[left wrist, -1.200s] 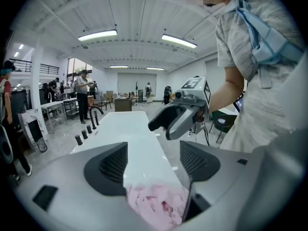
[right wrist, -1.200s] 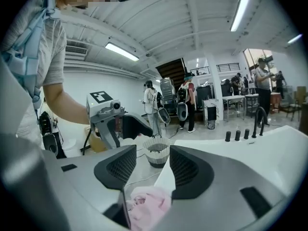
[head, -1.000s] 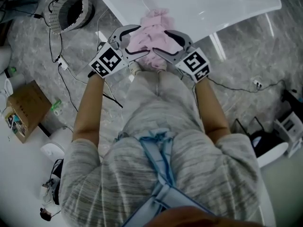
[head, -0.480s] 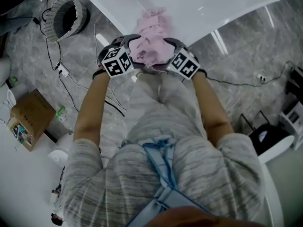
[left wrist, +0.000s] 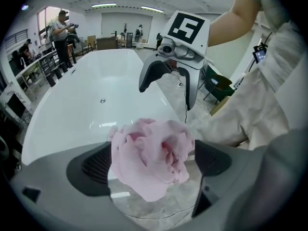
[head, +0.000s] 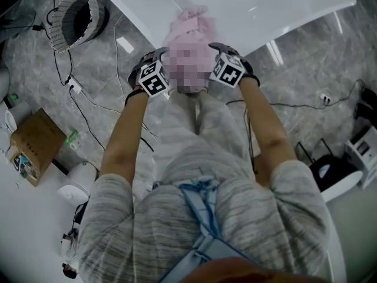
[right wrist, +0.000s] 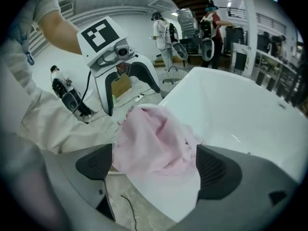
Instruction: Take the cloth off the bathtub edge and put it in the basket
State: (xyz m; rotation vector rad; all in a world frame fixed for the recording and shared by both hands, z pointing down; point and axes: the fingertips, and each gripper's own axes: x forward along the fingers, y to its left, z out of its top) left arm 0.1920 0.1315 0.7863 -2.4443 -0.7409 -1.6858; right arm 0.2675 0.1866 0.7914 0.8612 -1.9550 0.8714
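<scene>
Fingers (left wrist: 91, 166) of L gripper (left wrist: 153, 161) stand spread wide; pink cloth (left wrist: 144, 150) wad sits btwn them, its edges reaching both pads, no squeeze to be seen; R gripper (right wrist: 155, 167) same: jaws wide apart, cloth filling the gap, pads at its 3 & 9 o'clock, not pinching.

Cloth lies bunched on near rim of white bathtub (head: 265, 7), one fold draped over the outer side; in head view it's at frame 12 o'clock, lower part under a mosaic patch; L gripper at cloth's 8 o'clock, R at its 4 o'clock, both aimed in at it from opposite sides, marker cubes facing up.

L gripper view: R gripper shows at 1 o'clock beyond the wad, tips down toward it; R gripper view: L gripper at 11 o'clock, likewise.

Round basket (head: 62, 40), white rim, dark inside, stands on grey marble floor (head: 306, 69) at cloth's 10 o'clock, well apart from tub & cloth; black cables (head: 88, 102) trail over floor from near the basket toward 6 o'clock; cardboard box (head: 35, 143) at frame 9 o'clock.
</scene>
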